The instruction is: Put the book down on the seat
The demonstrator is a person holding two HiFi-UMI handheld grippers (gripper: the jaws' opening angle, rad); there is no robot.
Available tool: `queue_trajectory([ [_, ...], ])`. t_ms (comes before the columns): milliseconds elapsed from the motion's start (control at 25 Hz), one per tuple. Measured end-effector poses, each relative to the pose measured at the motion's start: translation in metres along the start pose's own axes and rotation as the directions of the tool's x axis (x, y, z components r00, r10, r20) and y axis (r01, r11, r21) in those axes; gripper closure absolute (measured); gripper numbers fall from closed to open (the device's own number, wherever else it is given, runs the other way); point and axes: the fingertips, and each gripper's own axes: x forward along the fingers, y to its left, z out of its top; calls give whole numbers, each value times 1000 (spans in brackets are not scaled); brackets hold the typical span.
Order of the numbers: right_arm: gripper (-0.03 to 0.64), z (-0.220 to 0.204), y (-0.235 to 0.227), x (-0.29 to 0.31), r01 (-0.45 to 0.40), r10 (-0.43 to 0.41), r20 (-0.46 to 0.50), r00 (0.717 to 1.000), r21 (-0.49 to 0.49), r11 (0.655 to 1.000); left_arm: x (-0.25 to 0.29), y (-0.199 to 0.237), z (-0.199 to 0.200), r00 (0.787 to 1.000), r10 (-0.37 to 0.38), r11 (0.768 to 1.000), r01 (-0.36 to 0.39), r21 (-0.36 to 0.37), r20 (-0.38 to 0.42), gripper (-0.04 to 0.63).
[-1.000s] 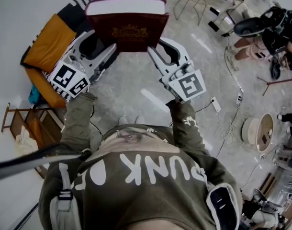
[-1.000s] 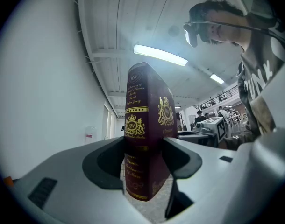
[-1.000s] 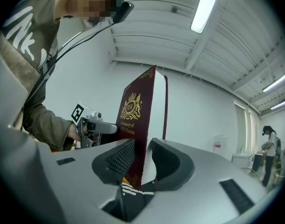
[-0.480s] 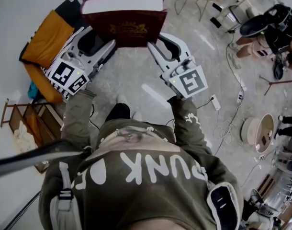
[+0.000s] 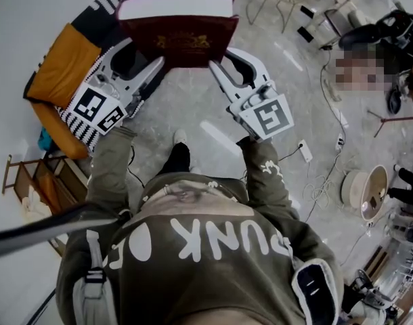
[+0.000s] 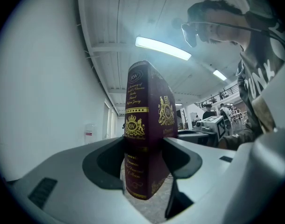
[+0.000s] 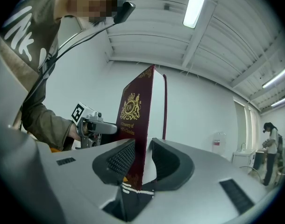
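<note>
1. Book (image 5: 178, 29), thick and maroon, is pinched at its near edge by both tools. The left hand-held gripper (image 5: 156, 66) clamps the spine corner, and the right hand-held gripper (image 5: 216, 70) clamps the page-side corner.
2. It is held in the air, just in front of the orange-cushioned seat (image 5: 64, 59).
3. Gold print on the book shows an "RW" crest and "Treasury of".
4. Compared with a second ago, both grips are unchanged. A dark leg (image 5: 176, 158) now shows below the book.

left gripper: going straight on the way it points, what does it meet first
The left gripper grips the book in its jaws, so that comes first; past it, probably the orange seat, though depth is unclear.
</note>
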Motion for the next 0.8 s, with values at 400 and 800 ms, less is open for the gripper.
queue_trajectory([
  [400, 502, -27, -46, 92, 20, -19, -29, 999, 5, 1000, 27, 103, -19, 1000, -13, 999, 13, -35, 9, 357],
  [800, 503, -38, -72, 134, 48, -47, -40, 998, 12, 999, 46, 152, -29, 999, -42, 997, 42, -57, 13, 357],
])
